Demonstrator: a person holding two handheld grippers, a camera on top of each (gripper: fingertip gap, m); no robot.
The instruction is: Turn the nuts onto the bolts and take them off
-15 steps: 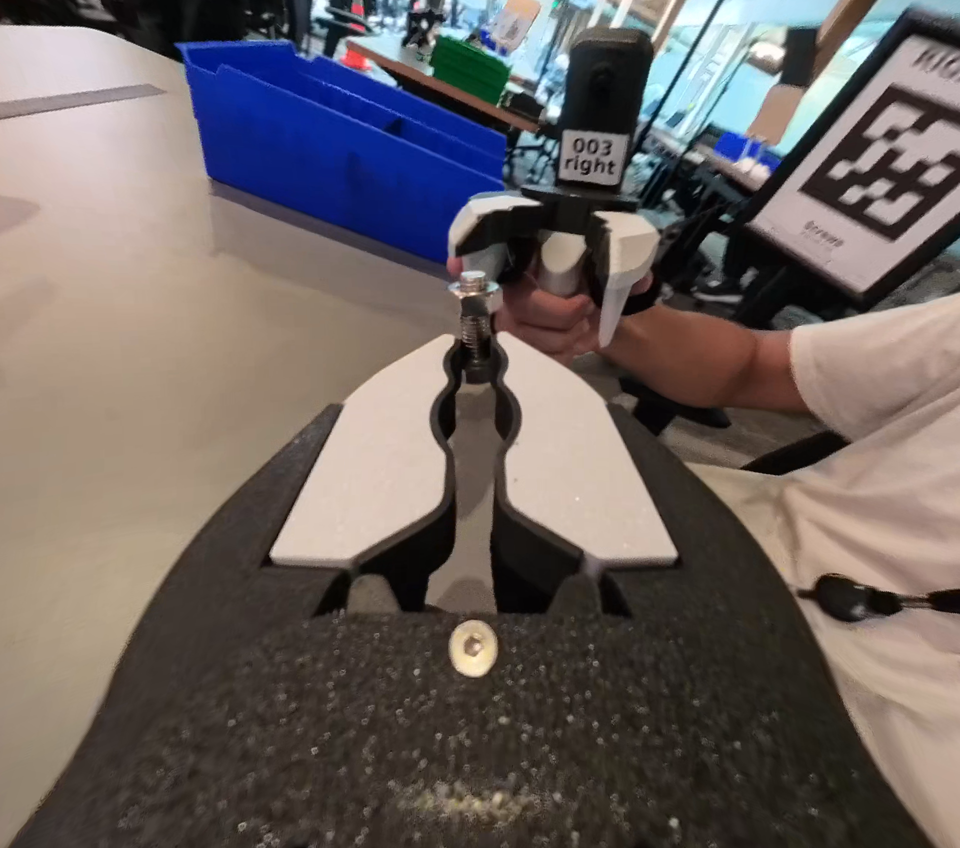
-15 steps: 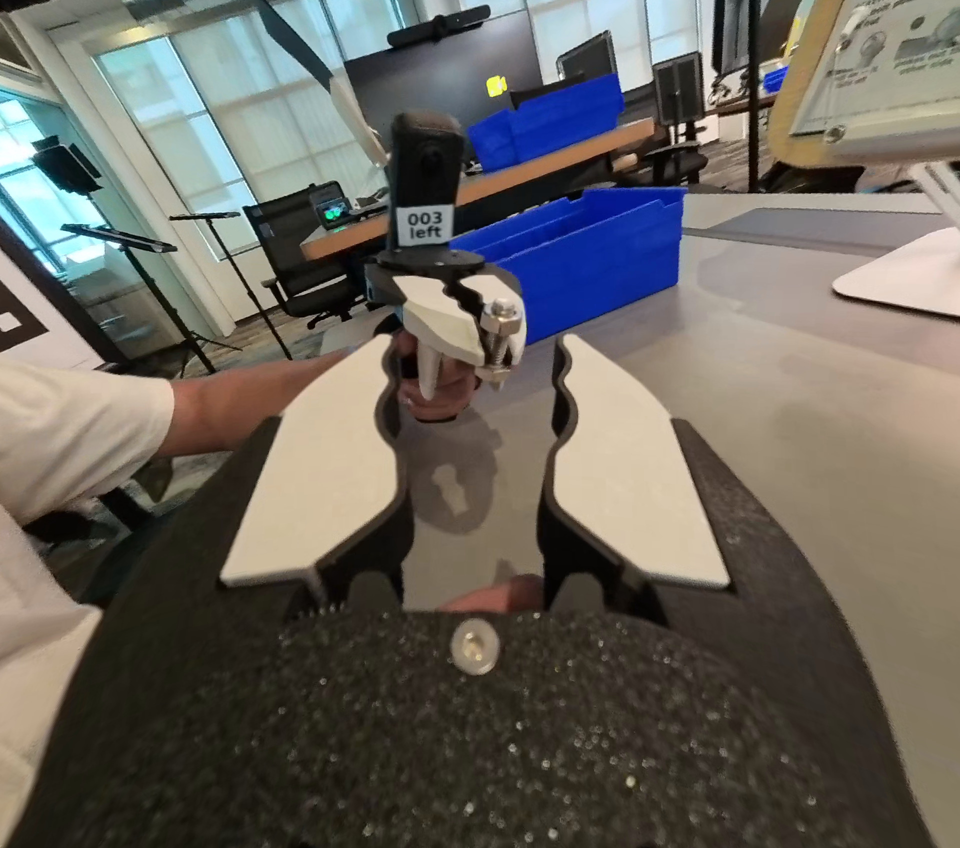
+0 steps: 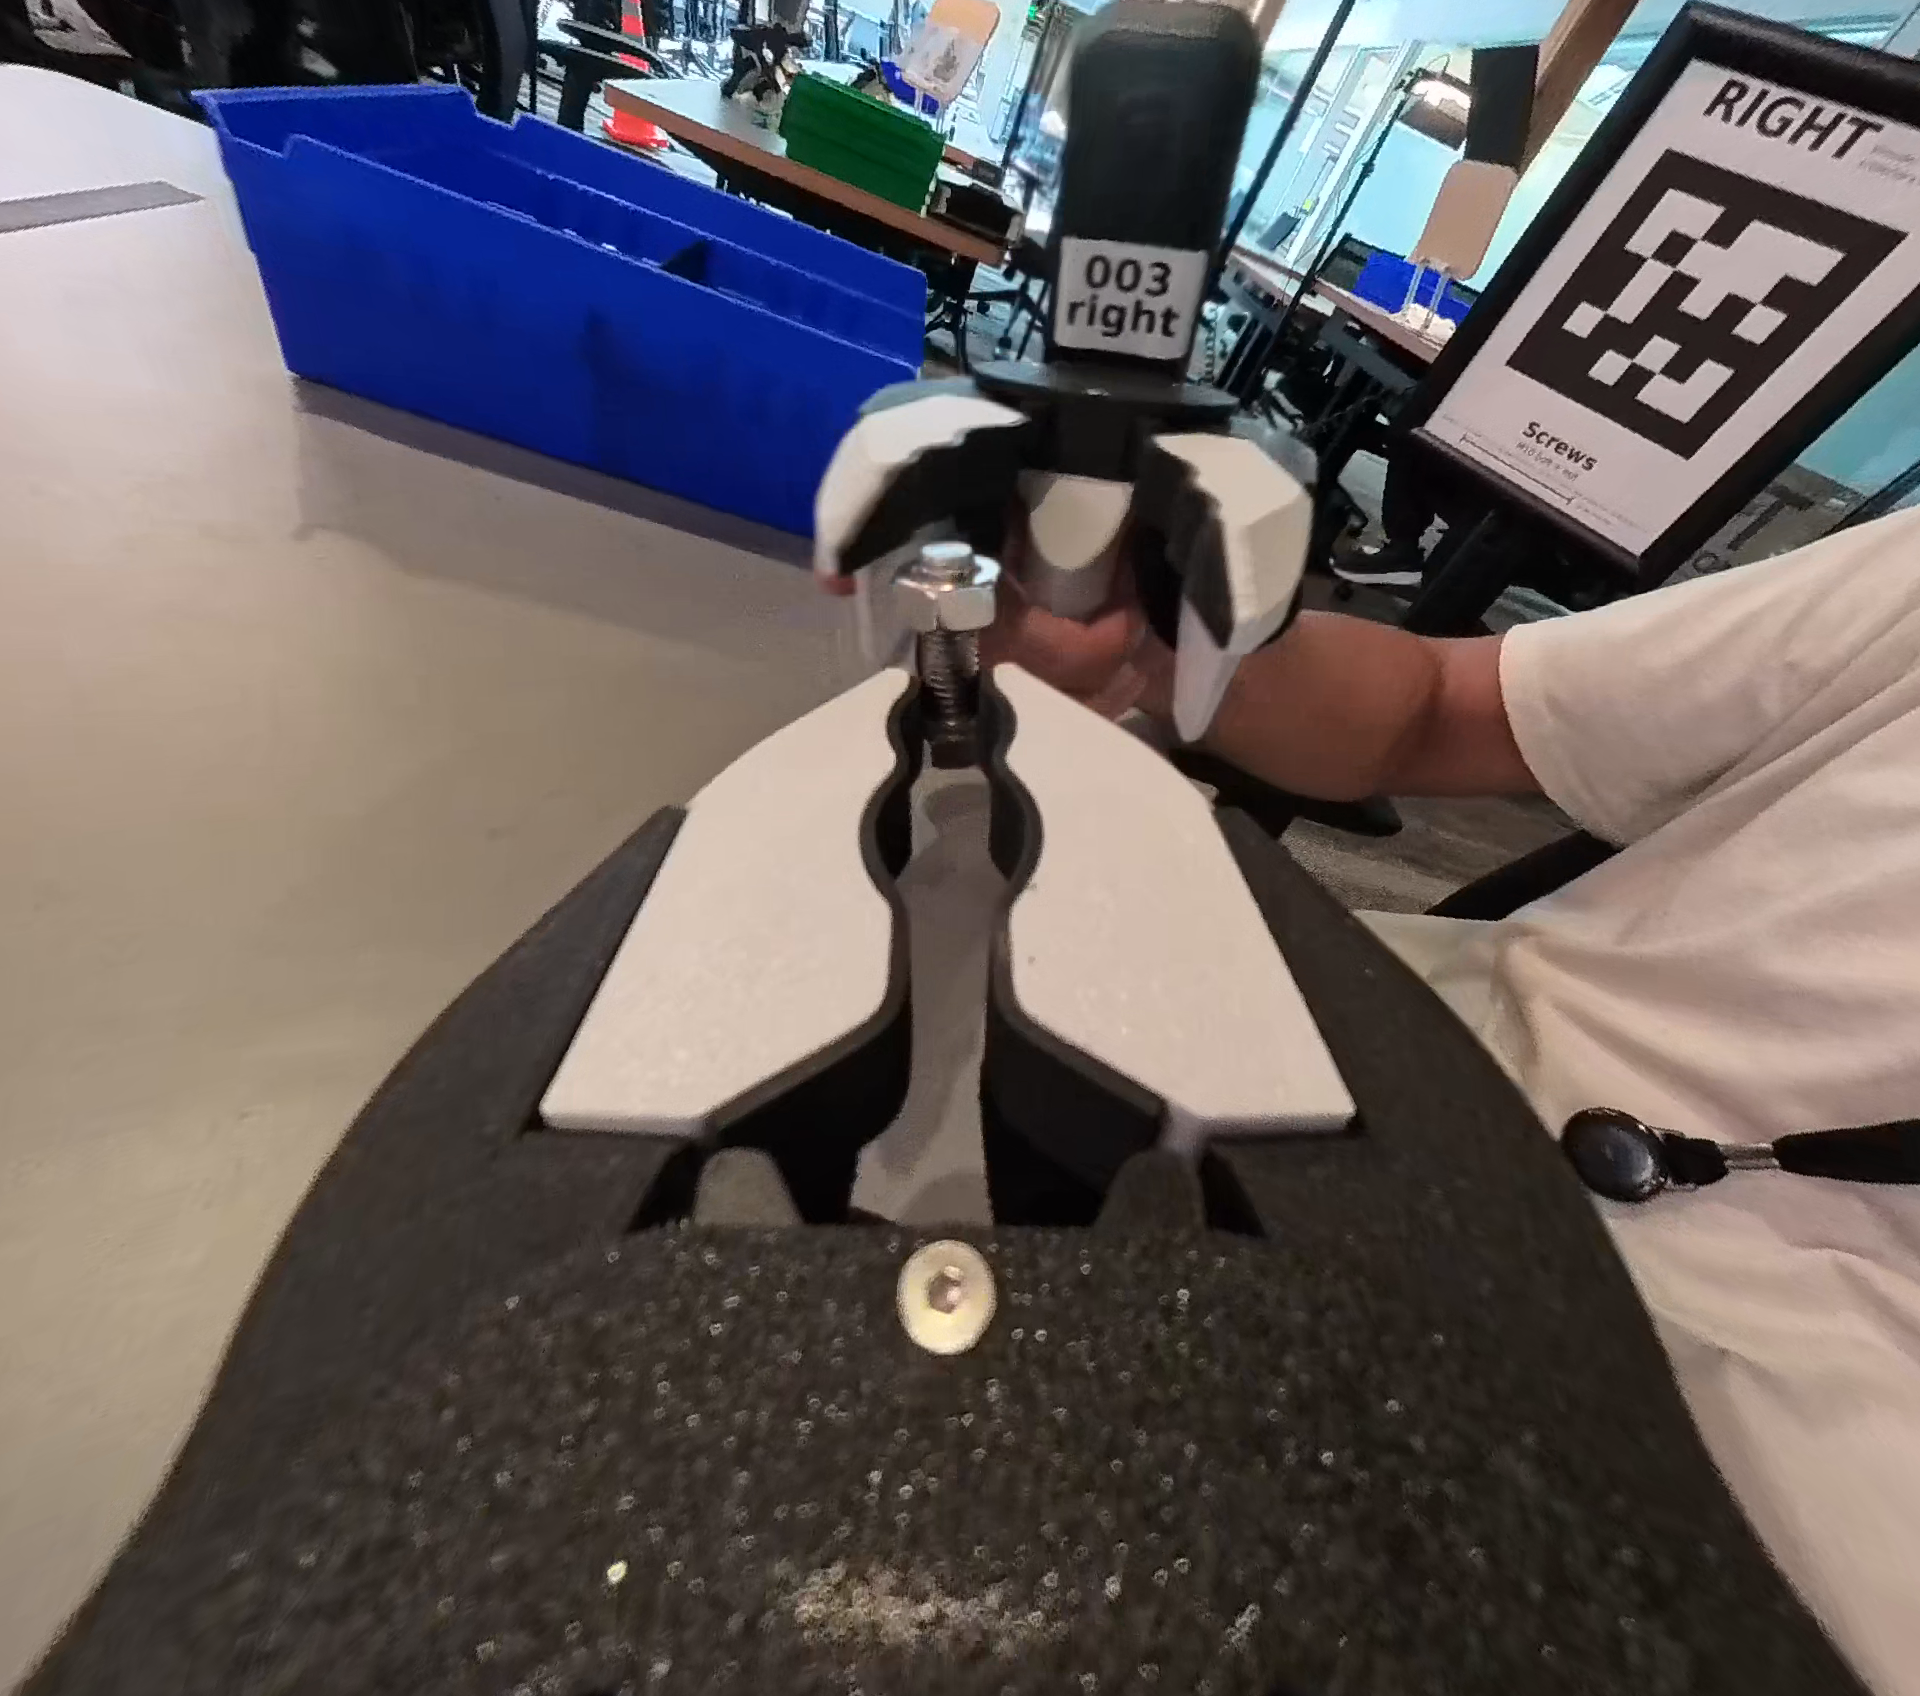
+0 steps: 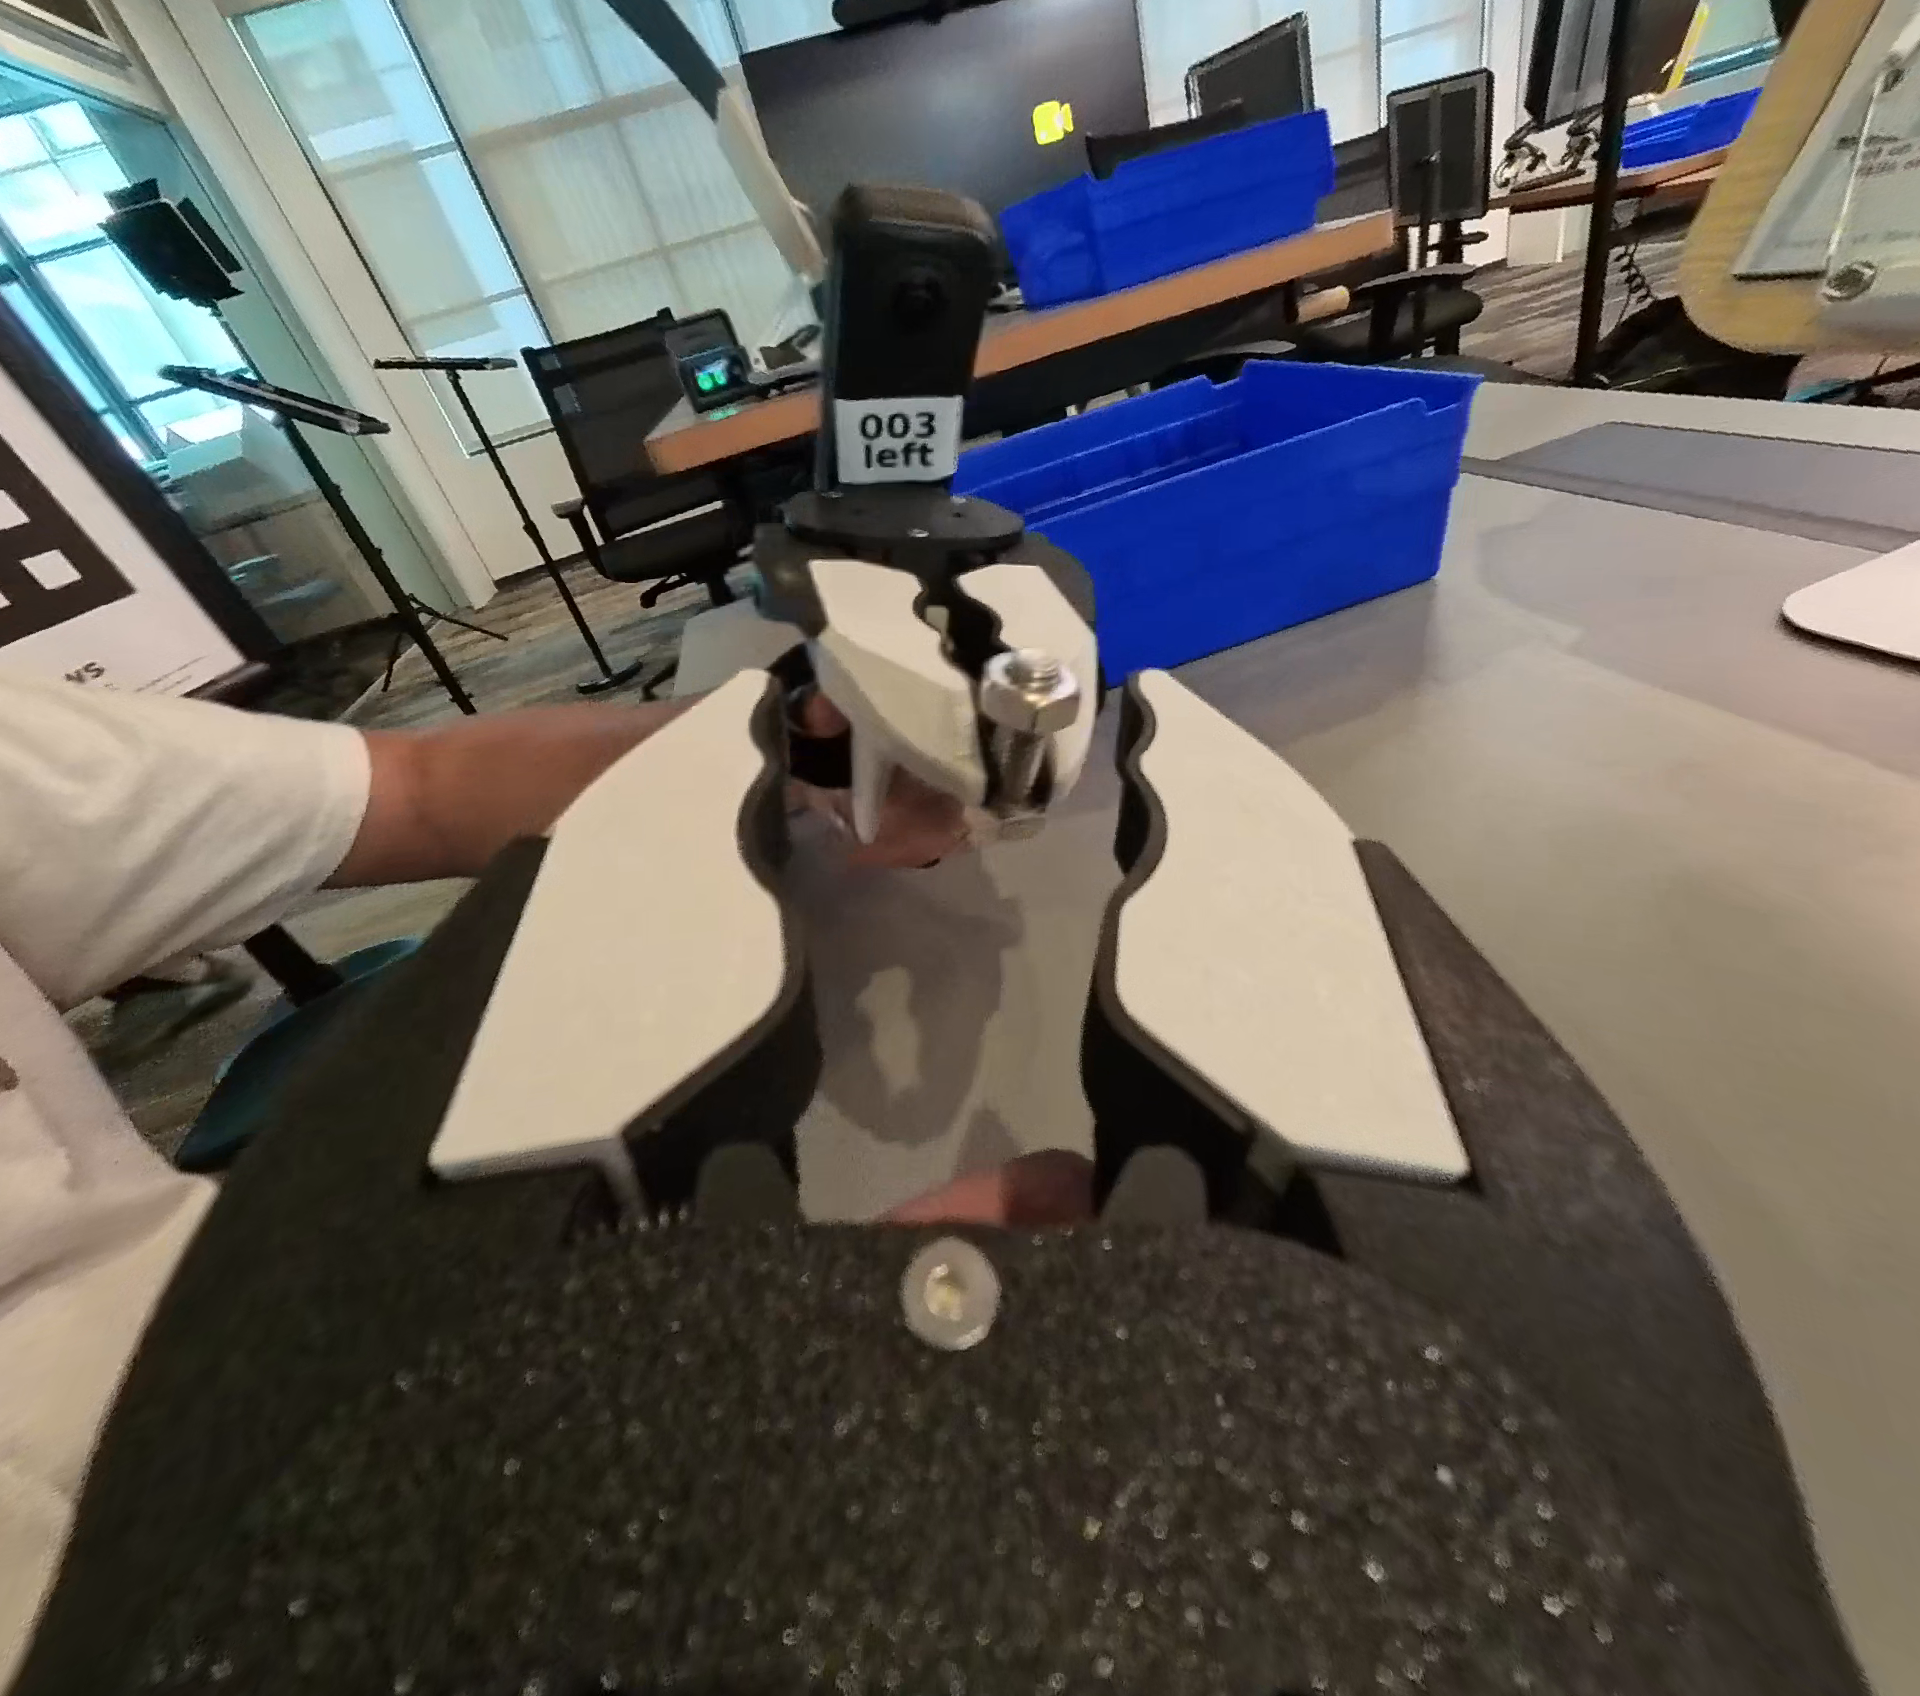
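The grey tabletop (image 3: 312,711) lies bare beneath both claws, with the blue bin (image 3: 582,316) beyond the left claw (image 3: 951,727) at the far edge. The left claw is clamped on the bolt (image 3: 948,690), which stands upright at its tips with 1 nut (image 3: 948,597) near its top end. The right claw (image 4: 940,711) is spread apart, now closer than 0.5 s ago, 1 finger just behind the nut.

nut (image 3: 948,599) atop bolt (image 3: 943,690) | bin (image 3: 582,316) behind on table (image 3: 260,659)
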